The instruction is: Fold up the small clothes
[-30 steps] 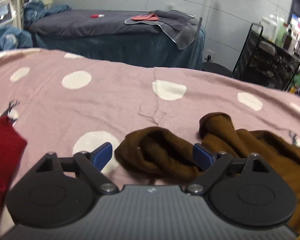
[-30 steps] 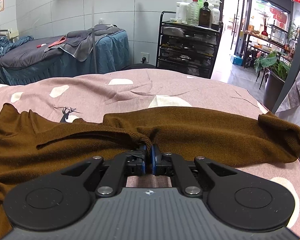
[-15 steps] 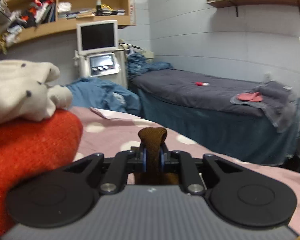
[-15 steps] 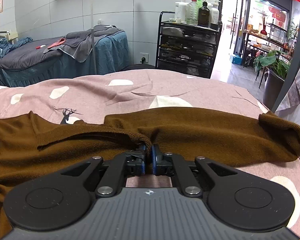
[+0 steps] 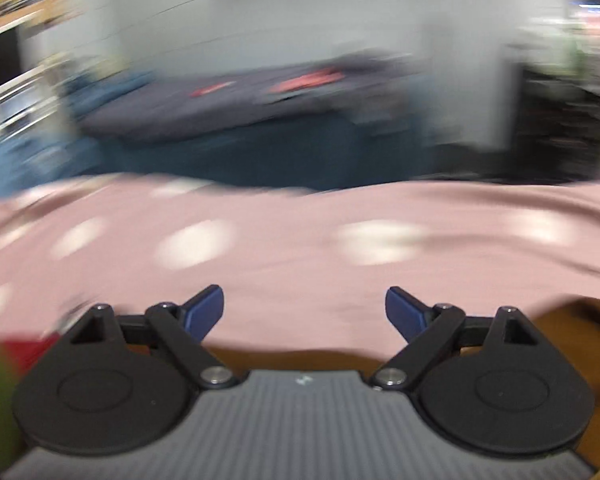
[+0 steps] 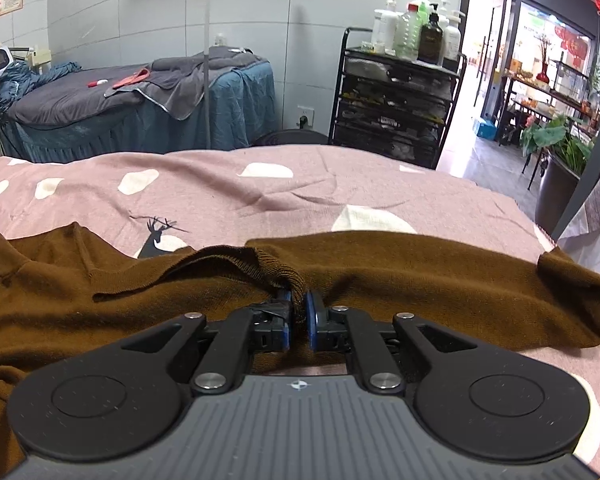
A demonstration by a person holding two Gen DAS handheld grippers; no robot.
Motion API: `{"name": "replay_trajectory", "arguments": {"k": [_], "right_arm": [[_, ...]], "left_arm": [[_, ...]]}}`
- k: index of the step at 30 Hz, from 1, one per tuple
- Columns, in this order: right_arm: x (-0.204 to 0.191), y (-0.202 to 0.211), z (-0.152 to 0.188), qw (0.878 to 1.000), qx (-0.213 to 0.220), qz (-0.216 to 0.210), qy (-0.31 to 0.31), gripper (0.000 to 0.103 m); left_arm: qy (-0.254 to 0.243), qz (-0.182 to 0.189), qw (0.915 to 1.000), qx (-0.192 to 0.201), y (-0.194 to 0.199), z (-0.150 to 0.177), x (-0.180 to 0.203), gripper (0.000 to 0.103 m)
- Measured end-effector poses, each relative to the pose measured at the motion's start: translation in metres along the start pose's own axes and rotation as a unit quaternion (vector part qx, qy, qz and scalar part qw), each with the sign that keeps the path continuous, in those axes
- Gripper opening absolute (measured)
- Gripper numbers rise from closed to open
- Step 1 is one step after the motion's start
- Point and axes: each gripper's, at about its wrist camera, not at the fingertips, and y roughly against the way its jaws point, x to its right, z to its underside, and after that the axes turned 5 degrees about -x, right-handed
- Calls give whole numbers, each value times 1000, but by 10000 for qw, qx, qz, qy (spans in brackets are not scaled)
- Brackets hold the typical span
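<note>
A brown knit sweater (image 6: 100, 300) lies spread on the pink spotted bedcover (image 6: 260, 196). My right gripper (image 6: 298, 314) is shut on a bunched fold of its edge, which rises between the blue pads. In the blurred left wrist view, my left gripper (image 5: 304, 312) has its jaws opening wide, with only the bedcover (image 5: 300, 256) showing between the fingertips. Brown sweater cloth (image 5: 572, 328) shows beside and below the right finger. A red garment (image 5: 24, 350) sits at the lower left.
Beyond the bed stands a massage table (image 6: 140, 120) draped in blue and grey cloth, with a lamp pole (image 6: 208, 56) in front of it. A black trolley (image 6: 392, 100) with bottles stands at the back right, beside an open doorway.
My left gripper closed on a brown sleeve, lifted it leftward over the red pile, then let go and swung back above the bedcover. The sweater's left part now lies flatter. My right gripper stayed put.
</note>
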Motion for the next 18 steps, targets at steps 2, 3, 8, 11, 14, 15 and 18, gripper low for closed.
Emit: {"name": "replay_trajectory", "arguments": {"k": [2, 3, 8, 11, 14, 15, 18], "right_arm": [[-3, 1, -2, 9999, 67, -24, 106, 13], [-4, 1, -4, 9999, 68, -38, 132, 13], [-9, -3, -9, 9999, -18, -105, 125, 13], [-10, -4, -9, 9998, -38, -101, 149, 13], [-8, -8, -7, 9998, -88, -122, 162, 13], [-8, -10, -7, 9997, -105, -126, 173, 13], [-6, -16, -5, 9997, -156, -127, 151, 13]], "left_arm": [[-616, 826, 9947, 65, -2, -1, 28, 88], [-830, 1133, 9901, -1, -9, -2, 40, 88], [-1357, 1632, 9753, -615, -66, -7, 82, 49], [-1365, 2084, 9648, -846, -88, -6, 90, 42], [-1480, 2549, 9516, -872, -87, -5, 92, 42], [-1548, 2734, 9456, -849, -85, -4, 91, 42], [-1798, 2961, 9348, -780, -77, -4, 96, 43]]}}
